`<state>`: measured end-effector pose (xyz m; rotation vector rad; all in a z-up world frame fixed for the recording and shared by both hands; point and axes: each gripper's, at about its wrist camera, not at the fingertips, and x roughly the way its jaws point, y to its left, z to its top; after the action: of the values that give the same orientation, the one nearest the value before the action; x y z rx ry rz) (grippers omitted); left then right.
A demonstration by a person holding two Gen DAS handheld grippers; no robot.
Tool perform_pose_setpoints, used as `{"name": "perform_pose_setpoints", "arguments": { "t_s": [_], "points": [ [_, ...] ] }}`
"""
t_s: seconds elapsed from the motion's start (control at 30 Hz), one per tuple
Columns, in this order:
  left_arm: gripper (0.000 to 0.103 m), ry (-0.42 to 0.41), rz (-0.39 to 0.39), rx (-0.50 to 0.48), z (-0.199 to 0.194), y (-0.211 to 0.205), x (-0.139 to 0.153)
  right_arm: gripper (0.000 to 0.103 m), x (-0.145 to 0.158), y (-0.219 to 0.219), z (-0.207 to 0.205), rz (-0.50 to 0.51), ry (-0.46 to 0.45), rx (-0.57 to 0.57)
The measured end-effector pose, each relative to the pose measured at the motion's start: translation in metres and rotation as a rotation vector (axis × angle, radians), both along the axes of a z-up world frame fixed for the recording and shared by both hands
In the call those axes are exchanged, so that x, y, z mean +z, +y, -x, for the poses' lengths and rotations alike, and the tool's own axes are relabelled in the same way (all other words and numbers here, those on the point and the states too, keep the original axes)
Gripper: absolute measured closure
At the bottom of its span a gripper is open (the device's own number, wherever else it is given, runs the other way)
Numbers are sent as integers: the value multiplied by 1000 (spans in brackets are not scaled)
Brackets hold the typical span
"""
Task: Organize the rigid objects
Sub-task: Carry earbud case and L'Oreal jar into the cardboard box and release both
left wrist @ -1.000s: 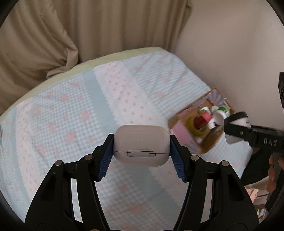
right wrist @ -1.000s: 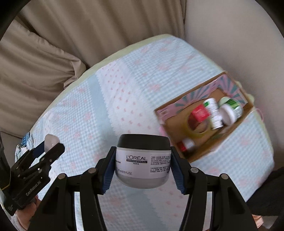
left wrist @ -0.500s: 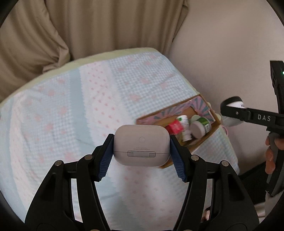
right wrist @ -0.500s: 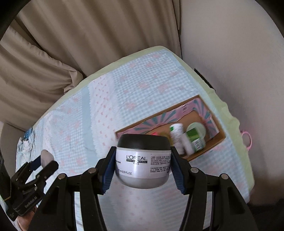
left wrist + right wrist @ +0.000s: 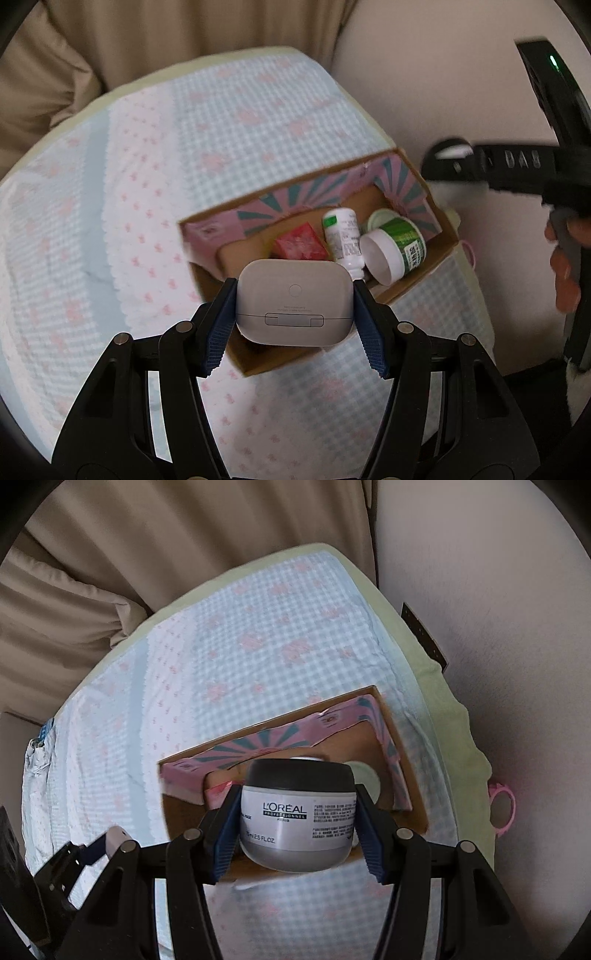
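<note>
The left tongs [image 5: 293,314] are clamped by their blue pads on one white earbud case [image 5: 293,301], held above the near end of the cardboard box [image 5: 436,254]. The right tongs [image 5: 297,819] are closed on one grey jar [image 5: 297,812] with a black lid, labelled "L'ORÉAL PROFESSIONNEL PARIS", also above the box. The left wrist view shows the box's contents: one red block [image 5: 301,245], one white bottle [image 5: 343,240] lying down, one green-labelled tub [image 5: 395,251] on its side; its print is unreadable. The box lies on a checked bed cover [image 5: 229,657]. Only the right wrist view shows a pink ring [image 5: 502,808] at the bed's edge.
</note>
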<state>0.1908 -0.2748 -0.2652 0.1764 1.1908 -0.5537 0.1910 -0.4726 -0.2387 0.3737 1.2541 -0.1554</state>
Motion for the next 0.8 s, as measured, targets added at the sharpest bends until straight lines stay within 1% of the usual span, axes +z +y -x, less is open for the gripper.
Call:
{"name": "perform_pose_setpoints", "arguments": {
  "t_s": [0.07, 0.23, 0.37, 0.5, 0.57, 0.6, 0.63, 0.67, 0.7, 0.73, 0.77, 0.8],
  "points": [
    [46, 9, -11, -12, 1, -8, -13, 50, -14, -10, -8, -8, 13, 3],
    [46, 12, -44, -78, 2, -28, -46, 50, -47, -26, -28, -21, 39, 7],
    [46, 27, -60, -106, 1, -39, -68, 50, -68, -32, -35, -33, 55, 8],
    [45, 32, -75, -134, -2, -46, -78, 50, -87, -35, -39, -55, 69, 12],
    [45, 41, -83, -133, -3, -48, -82, 50, -92, -35, -41, -59, 66, 12],
    [41, 49, -84, -127, -5, -47, -85, 49, -94, -35, -42, -61, 60, 11],
    [19, 62, -82, -114, -6, -46, -85, 49, -95, -35, -43, -61, 54, 7],
    [1, 67, -82, -106, -6, -44, -86, 49, -96, -36, -44, -60, 52, 2],
    [0, 62, -79, -95, -5, -42, -84, 42, -97, -36, -45, -63, 56, -2],
    [0, 62, -79, -87, -5, -40, -83, 25, -98, -36, -47, -71, 63, 1],
    [0, 70, -79, -76, -6, -36, -82, 15, -97, -36, -48, -67, 63, 4],
    [0, 70, -81, -69, -6, -33, -82, 2, -97, -35, -47, -62, 55, 1]
  ]
}}
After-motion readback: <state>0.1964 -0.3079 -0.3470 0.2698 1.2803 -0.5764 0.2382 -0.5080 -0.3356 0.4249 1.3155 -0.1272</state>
